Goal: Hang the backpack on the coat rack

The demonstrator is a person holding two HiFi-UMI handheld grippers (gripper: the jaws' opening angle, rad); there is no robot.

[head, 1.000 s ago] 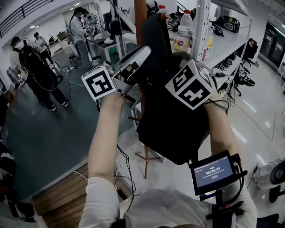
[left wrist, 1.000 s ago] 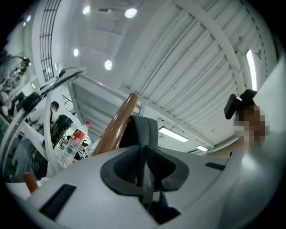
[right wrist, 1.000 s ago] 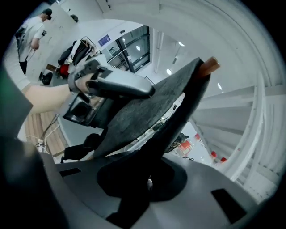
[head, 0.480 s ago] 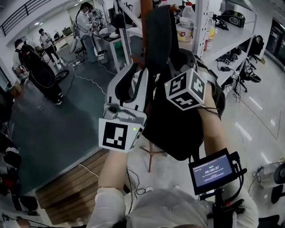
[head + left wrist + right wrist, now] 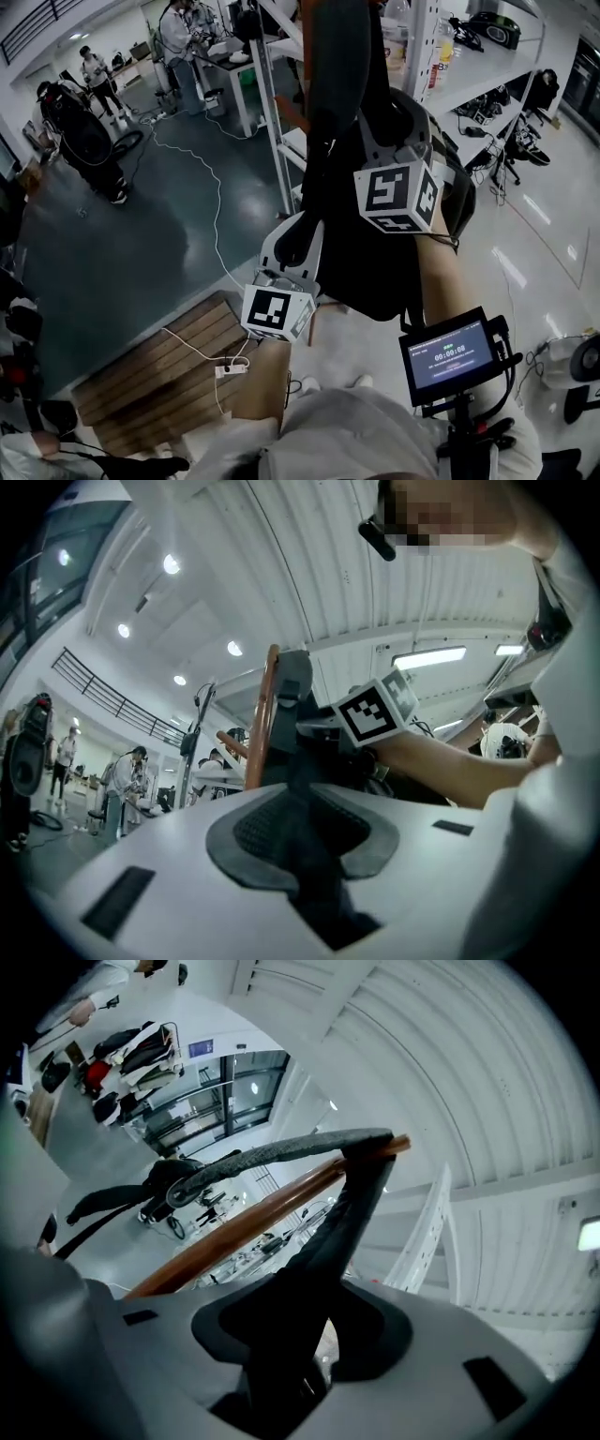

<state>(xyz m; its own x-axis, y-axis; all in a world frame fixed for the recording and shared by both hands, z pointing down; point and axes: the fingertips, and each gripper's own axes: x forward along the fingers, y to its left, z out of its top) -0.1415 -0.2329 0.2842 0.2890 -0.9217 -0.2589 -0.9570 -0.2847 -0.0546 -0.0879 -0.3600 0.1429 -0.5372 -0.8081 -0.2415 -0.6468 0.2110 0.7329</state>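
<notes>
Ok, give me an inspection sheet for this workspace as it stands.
Surface: grey floor, wooden platform.
Job's things: black backpack hangs by its strap from the coat rack.
Clutter: loaded white shelving behind.
Grippers: left gripper jaws apart, low beside backpack; right gripper jaws have just been opening, strap between them, not pressed.
Cables: white cable across floor to power strip.
Surroundings: people at workbenches.

**Black pack on a red-brown pole**

The backpack [image 5: 375, 253] is plain black, and so is its strap [image 5: 354, 1208]. The coat rack [image 5: 239, 1230] is a reddish-brown wooden pole. The left gripper [image 5: 302, 808] and the right gripper [image 5: 305, 1302] have white shells with dark grey pads. Each marker cube [image 5: 277, 312] bears black-and-white squares. The floor [image 5: 141, 244] is glossy dark grey-green, the planks [image 5: 155, 375] are brown, and the cable [image 5: 217, 202] is white.
</notes>
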